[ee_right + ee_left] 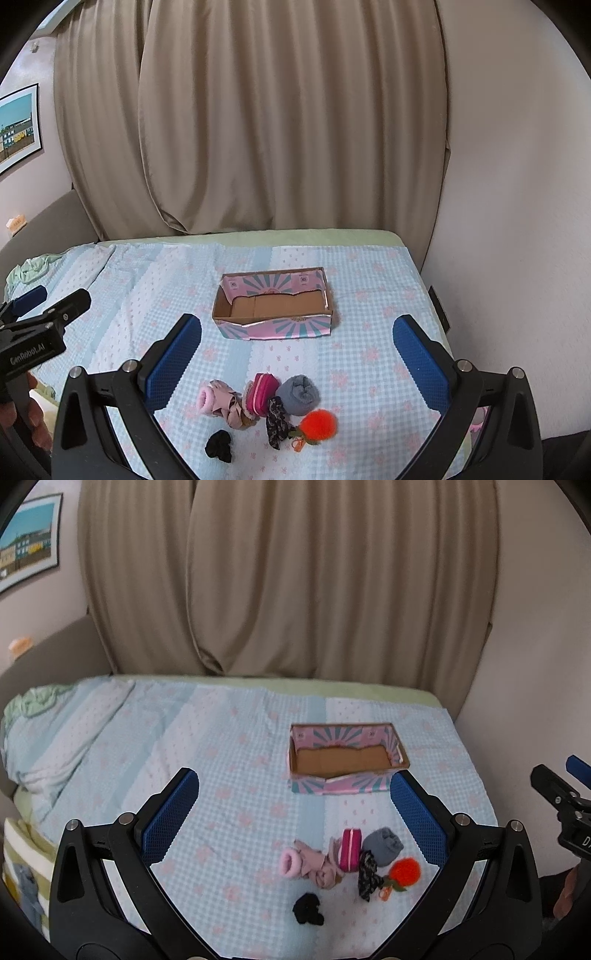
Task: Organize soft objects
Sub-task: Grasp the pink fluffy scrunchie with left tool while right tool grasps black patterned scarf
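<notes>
A small heap of soft things lies on the blue checked bedspread near its front. It holds a pink fluffy sock, a magenta pouch, a rolled grey sock, an orange pompom, a dark patterned scrunchie and a black scrunchie. Behind the heap stands an empty cardboard box with pink and teal sides. My left gripper hangs open above the heap, holding nothing. My right gripper is open too, over the same pompom and box.
Beige curtains hang behind the bed and a white wall closes the right side. A crumpled green cloth lies at the bed's far left. A picture hangs on the left wall.
</notes>
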Available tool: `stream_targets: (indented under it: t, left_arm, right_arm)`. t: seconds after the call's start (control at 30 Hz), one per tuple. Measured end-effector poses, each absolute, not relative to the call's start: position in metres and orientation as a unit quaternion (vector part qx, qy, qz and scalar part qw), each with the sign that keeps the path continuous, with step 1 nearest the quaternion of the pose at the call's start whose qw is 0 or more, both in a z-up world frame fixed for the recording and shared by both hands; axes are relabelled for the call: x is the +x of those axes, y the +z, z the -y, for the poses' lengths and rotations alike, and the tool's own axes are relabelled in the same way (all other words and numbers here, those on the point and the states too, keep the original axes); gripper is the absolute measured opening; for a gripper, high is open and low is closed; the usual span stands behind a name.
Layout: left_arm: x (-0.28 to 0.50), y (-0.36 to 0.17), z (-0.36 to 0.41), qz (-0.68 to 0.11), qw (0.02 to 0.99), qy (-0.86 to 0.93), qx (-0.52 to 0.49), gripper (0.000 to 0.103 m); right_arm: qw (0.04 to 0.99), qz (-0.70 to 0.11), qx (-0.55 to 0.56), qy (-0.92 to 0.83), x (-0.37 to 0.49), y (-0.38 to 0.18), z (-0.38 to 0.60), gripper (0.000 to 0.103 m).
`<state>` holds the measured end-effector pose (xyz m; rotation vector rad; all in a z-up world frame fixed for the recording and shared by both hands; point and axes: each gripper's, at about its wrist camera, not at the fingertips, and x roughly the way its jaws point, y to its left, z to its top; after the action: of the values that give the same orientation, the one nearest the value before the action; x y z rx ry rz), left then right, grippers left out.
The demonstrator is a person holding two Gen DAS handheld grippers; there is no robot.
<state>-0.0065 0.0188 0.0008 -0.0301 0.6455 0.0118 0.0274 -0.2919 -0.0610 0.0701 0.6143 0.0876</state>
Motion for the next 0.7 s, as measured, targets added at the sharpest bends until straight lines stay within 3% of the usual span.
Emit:
stream_targets:
  t: [0.37, 0.7]
  left_arm:
    - [0.006, -0.083, -0.041, -0.396, 0.918, -0.032, -0.001, 0.102]
    - [0.047, -0.204, -0.058, -0.463, 0.873, -0.141, 0.052, 0.102]
  right_arm:
    - [0.93, -0.361, 0.056, 0.035, 0.033, -0.125, 0.283, 0.103]
    - [0.915, -0.403, 0.037, -0.001, 0.049, -0.213, 0.237, 0.103]
